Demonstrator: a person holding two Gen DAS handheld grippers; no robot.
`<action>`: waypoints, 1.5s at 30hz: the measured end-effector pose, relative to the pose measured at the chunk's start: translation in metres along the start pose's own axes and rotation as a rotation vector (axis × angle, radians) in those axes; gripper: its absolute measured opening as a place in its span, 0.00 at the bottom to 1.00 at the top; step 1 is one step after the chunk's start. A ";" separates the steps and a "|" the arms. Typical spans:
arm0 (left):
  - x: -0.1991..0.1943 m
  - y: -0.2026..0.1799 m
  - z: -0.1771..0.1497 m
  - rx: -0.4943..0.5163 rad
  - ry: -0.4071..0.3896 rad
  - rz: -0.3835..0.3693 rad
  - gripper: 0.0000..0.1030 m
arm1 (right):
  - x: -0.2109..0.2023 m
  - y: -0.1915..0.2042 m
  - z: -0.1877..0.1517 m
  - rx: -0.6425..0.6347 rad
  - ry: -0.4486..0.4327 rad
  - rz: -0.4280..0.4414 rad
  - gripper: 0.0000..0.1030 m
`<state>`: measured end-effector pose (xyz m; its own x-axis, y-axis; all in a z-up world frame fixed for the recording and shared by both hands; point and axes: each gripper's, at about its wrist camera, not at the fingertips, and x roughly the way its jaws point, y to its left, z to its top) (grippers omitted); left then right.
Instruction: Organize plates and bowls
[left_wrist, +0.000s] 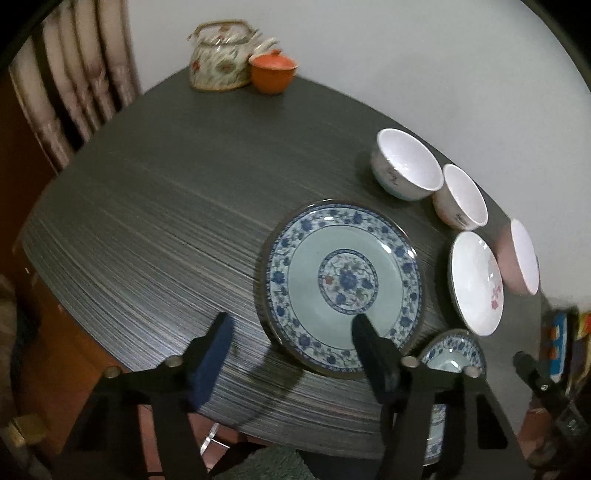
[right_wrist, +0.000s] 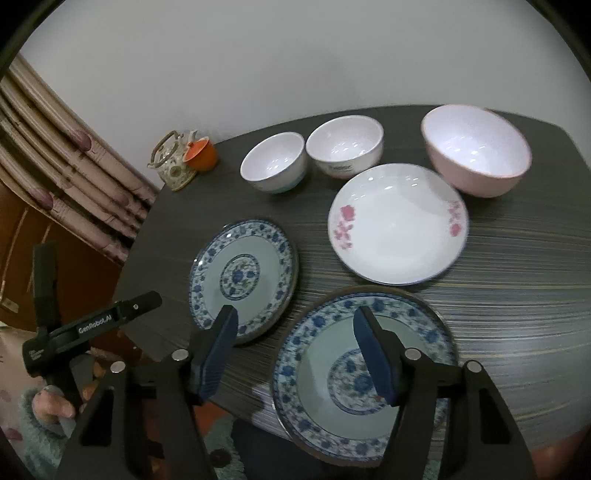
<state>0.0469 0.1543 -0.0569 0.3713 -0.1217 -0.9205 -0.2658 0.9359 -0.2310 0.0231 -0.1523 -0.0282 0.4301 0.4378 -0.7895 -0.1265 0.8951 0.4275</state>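
A dark, streaked tabletop (right_wrist: 517, 295) is seen from both wrist cameras, set with plates and bowls. Two blue-and-white floral plates are laid at the near edge: one (left_wrist: 343, 284) is seen in full from the left wrist camera, and the other (right_wrist: 365, 373) is seen below the right gripper. In the left wrist view, the left gripper (left_wrist: 291, 332) is held over the near rim of the first plate, its jaws partly spread; one blue-padded finger (left_wrist: 212, 354) is seen over bare table outside the rim and the other over the plate's inner border, with the rim lying between them, and whether the pads touch the plate cannot be told. In the right wrist view, the right gripper (right_wrist: 295, 332) is held with its jaws likewise about half spread, straddling the left rim of the second plate; no pad is seen pressed on it. A white plate with pink flowers (right_wrist: 399, 225) is placed behind the blue plates, just beside a large pink bowl (right_wrist: 476, 151). Two small white bowls (right_wrist: 273, 162) (right_wrist: 345, 146) are set side by side along the far edge. A floral teapot (left_wrist: 218, 59) and an orange lidded cup (left_wrist: 273, 72) are touching at the far corner, well apart from the dishes. A patterned curtain (right_wrist: 55, 166) is seen beyond the table.
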 end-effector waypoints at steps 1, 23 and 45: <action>0.002 0.004 0.002 -0.011 0.009 -0.010 0.57 | 0.004 -0.001 0.002 0.005 0.013 0.009 0.57; 0.069 0.052 0.037 -0.183 0.171 -0.191 0.37 | 0.122 -0.010 0.051 0.064 0.204 0.072 0.36; 0.097 0.047 0.038 -0.144 0.212 -0.184 0.22 | 0.179 -0.015 0.075 0.043 0.263 0.088 0.18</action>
<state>0.1044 0.1993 -0.1455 0.2350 -0.3648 -0.9009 -0.3402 0.8374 -0.4278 0.1690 -0.0933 -0.1430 0.1720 0.5251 -0.8334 -0.1128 0.8510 0.5129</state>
